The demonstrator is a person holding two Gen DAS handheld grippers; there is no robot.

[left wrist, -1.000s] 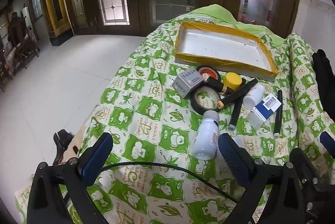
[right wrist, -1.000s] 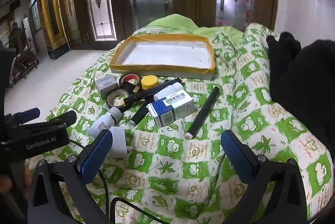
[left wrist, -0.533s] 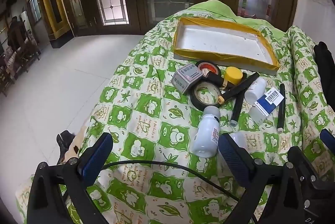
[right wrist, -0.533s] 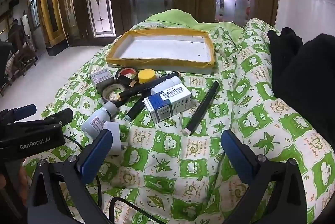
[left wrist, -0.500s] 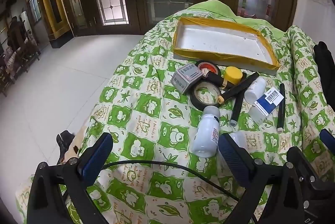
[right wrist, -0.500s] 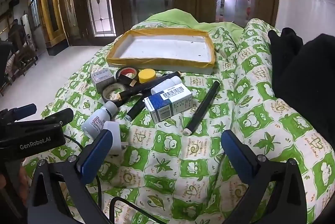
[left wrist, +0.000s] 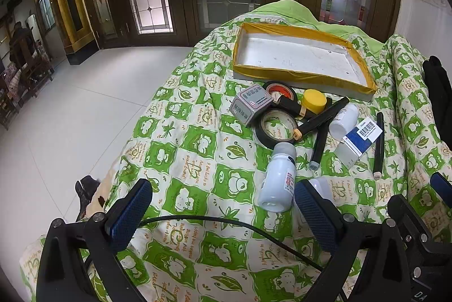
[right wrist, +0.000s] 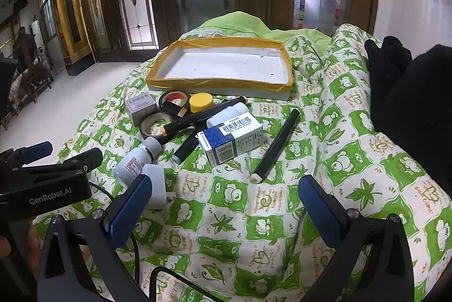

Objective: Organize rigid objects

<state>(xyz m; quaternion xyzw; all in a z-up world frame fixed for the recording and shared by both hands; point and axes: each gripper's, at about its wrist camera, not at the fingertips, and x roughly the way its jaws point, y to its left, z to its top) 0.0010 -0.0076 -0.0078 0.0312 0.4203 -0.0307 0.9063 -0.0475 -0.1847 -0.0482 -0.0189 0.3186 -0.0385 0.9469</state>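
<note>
tray: behind the clutter, on the quilt
tapes: left, before tray
box: middle, right of bottle
pen: right of box

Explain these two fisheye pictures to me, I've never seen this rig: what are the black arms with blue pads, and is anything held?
A person holds one two-finger gripper in each hand, with a camera on each looking along its fingers. The left gripper and the right gripper both stand open and hold nothing. Below lies a green-and-white patterned quilt. On it sits an empty white tray with a yellow-taped rim. In front of it lies a cluster: a white plastic bottle, a blue-and-white carton with a barcode, a black tape roll, a yellow round cap and a black pen.
</note>
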